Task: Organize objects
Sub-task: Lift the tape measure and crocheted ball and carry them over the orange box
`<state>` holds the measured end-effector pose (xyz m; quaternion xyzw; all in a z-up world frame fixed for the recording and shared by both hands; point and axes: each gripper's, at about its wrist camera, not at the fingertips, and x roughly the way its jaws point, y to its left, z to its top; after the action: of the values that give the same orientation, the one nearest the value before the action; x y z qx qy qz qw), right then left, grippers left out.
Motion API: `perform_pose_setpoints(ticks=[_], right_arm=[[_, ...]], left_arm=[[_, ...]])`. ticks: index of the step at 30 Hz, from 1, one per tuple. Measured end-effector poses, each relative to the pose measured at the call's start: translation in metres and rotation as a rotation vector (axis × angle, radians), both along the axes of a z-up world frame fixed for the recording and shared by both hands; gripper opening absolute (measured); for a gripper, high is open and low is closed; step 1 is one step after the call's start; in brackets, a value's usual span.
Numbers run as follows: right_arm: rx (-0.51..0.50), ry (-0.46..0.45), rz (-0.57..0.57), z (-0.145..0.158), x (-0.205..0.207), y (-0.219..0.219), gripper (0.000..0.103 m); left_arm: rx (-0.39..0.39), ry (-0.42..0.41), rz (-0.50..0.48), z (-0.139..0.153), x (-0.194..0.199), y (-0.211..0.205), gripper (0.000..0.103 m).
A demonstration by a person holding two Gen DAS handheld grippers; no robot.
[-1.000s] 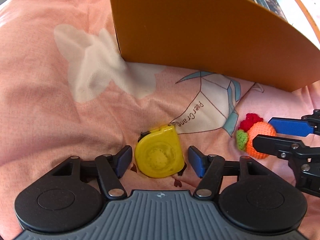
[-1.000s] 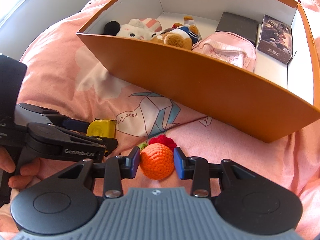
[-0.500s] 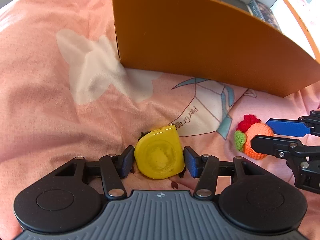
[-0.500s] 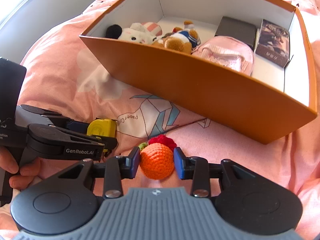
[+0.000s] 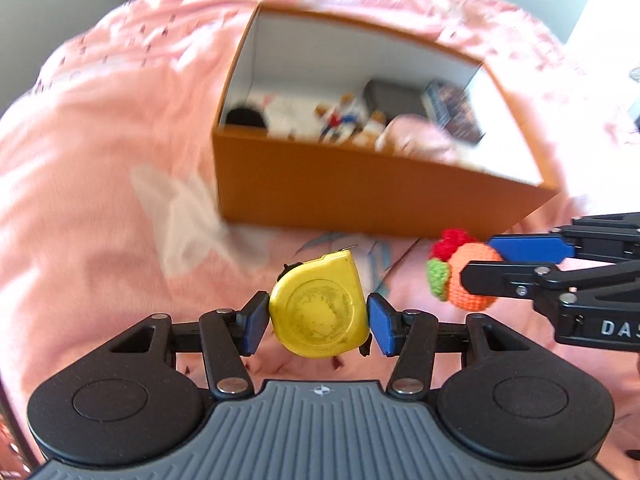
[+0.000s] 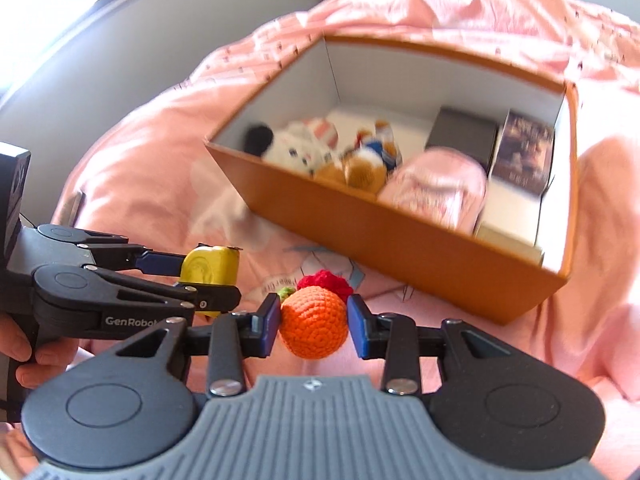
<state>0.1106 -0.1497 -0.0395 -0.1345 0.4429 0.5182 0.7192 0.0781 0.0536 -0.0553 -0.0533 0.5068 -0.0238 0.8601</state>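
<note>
My left gripper (image 5: 318, 326) is shut on a yellow tape measure (image 5: 320, 308), held clear above the pink bedspread (image 5: 88, 200). My right gripper (image 6: 314, 322) is shut on an orange crocheted fruit (image 6: 314, 322) with a red and green tuft, also lifted. Each gripper shows in the other's view: the right gripper (image 5: 480, 268) with the crocheted fruit (image 5: 460, 276) at the right, the left gripper (image 6: 208, 276) with the tape measure (image 6: 210, 266) at the left. An open orange box (image 5: 360, 196) lies ahead of both.
The orange box (image 6: 400, 252) holds plush toys (image 6: 320, 156), a pink pouch (image 6: 436, 188), a dark case (image 6: 464, 136) and a printed box (image 6: 524, 152). Its near wall stands between the grippers and the contents. A hand (image 6: 24, 356) grips the left tool. A grey wall rises behind the bed.
The left pads closed on the tape measure. Both grippers then rose off the bedspread with their objects, and the box interior came into the left wrist view.
</note>
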Motion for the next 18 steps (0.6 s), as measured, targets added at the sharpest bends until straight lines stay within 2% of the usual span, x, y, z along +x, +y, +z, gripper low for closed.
perform_pose_setpoints(ticks=[7, 11, 15, 18], right_arm=[[0.107, -0.047, -0.023, 0.043, 0.009, -0.009, 0.038], [0.145, -0.082, -0.034, 0.062, 0.02, -0.005, 0.038], [0.171, -0.114, -0.052, 0.076, 0.037, 0.006, 0.038], [0.189, -0.092, -0.07, 0.079, 0.056, 0.017, 0.038]], left_arm=[[-0.028, -0.133, -0.069, 0.049, 0.013, -0.008, 0.061], [-0.04, -0.173, -0.118, 0.072, 0.033, -0.009, 0.061], [-0.003, -0.192, -0.192, 0.085, 0.062, -0.011, 0.061], [0.044, -0.192, -0.247, 0.089, 0.088, -0.011, 0.061]])
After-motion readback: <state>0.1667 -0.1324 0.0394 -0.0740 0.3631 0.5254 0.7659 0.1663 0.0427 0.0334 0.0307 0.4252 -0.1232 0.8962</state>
